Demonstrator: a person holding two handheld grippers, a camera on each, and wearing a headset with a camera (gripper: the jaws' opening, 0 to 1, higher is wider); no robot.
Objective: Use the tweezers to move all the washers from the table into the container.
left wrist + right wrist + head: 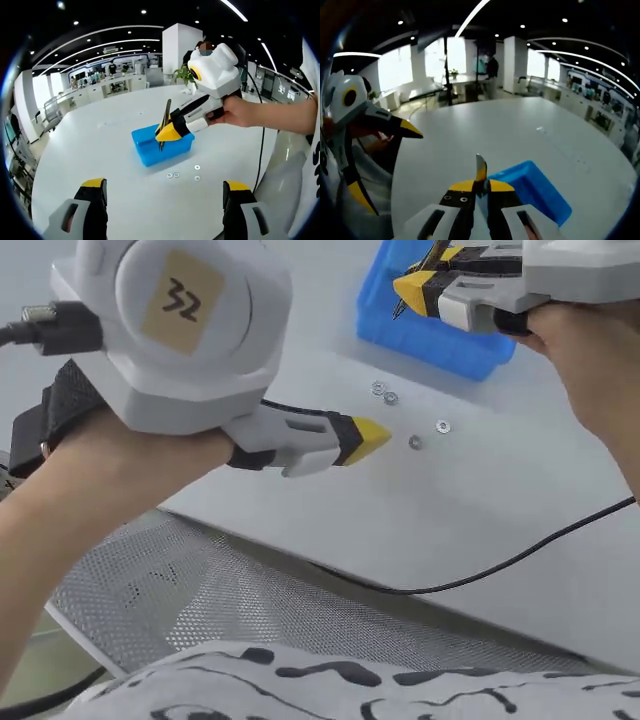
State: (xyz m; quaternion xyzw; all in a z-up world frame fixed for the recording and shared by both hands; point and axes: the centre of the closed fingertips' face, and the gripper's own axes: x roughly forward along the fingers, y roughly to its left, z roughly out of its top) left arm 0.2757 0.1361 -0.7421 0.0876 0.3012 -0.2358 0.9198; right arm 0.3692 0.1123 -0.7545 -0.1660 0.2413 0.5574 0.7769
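"32" sticker (180,302), L gripper (362,440)

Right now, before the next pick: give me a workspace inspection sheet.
Surface: white table, smooth and flat.
Job's things: four washers loose on the table, near the blue container; what is inside it cannot be judged. The tweezers point down over the container.
Clutter: nothing seen.
Grippers: left gripper open, holding nothing, low near the washers; right gripper shut on the tweezers.
Cables: black cable lies across the table's near side.
Surroundings: large lit hall with a potted plant; mesh panel below the table edge.
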